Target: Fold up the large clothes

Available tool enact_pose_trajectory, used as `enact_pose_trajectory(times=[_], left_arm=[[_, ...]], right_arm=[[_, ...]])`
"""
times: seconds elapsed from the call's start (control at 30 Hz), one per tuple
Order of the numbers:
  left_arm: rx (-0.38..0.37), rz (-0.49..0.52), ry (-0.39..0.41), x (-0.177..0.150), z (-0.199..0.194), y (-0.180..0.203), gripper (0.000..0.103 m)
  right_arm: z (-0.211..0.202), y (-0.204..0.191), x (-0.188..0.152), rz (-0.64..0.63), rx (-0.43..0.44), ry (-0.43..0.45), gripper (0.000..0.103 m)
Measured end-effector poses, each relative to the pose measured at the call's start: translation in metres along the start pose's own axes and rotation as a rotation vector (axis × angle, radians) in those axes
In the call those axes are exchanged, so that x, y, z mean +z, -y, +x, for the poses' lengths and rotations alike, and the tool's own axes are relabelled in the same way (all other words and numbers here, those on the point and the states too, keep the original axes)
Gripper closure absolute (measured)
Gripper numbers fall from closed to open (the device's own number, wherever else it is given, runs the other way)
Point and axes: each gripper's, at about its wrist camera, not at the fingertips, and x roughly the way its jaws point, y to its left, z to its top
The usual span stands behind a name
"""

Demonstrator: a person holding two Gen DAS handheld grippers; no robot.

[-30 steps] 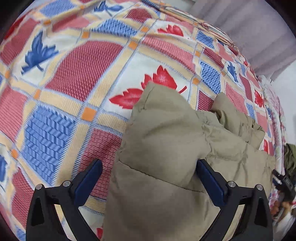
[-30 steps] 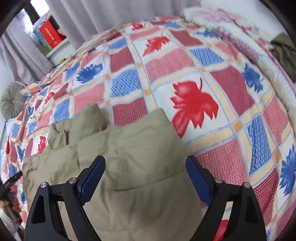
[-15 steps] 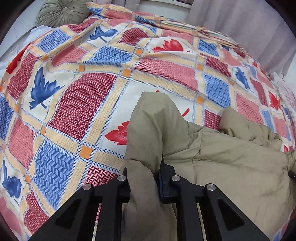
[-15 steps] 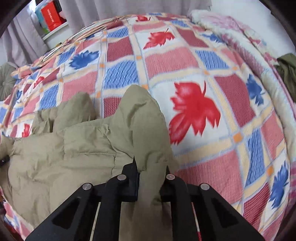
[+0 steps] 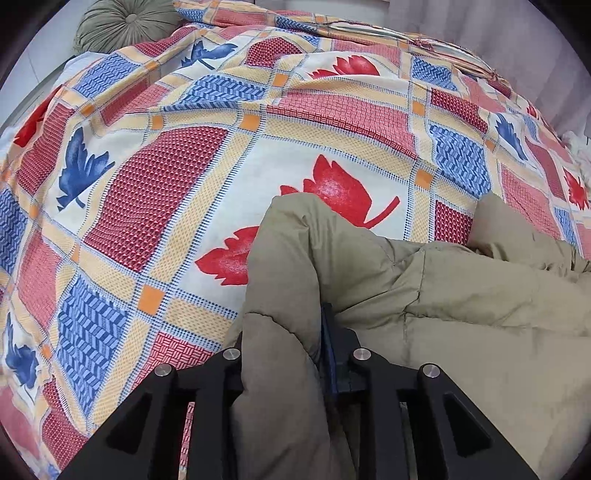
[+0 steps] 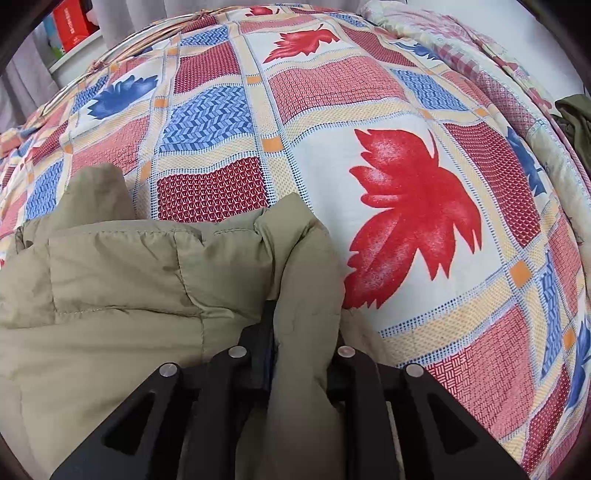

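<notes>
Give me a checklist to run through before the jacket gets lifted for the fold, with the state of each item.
1. Left claw shut on a pinch of the jacket: ok.
2. Right claw shut on a pinch of the jacket: ok.
3. Grips sit at opposite corners of the same edge: ok, as far as the two views show.
4. Bedspread caught in either claw: cannot tell for sure; only jacket fabric shows between the fingers.
5. Jacket lying flat: not ok, it bunches between the grips.
6. Bedspread ahead free for laying the fold: ok; the cushion lies far off.
</notes>
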Motion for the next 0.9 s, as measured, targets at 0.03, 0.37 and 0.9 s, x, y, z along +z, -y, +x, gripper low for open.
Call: enact_pose_trajectory(times=[0.03,0.37,0.9], left_arm=[[0.004,-0.005,0.004,0.001,-0.007,-0.004,0.061],[-0.084,0.017,0.048,-0.024,-0.084,-0.04,0.019],[-0.467,-0.259,-0.186,-0.165,-0.096,-0.067,0.019]], right_arm=[[-0.005,0.003,0.001,0.012,0.011,-0.007,0.078],[-0.074,0.038,-0.02,0.126,0.105,0.062,0.039],[-0.116,0.069,-0.155,0.324,0.424,-0.05,0.024]])
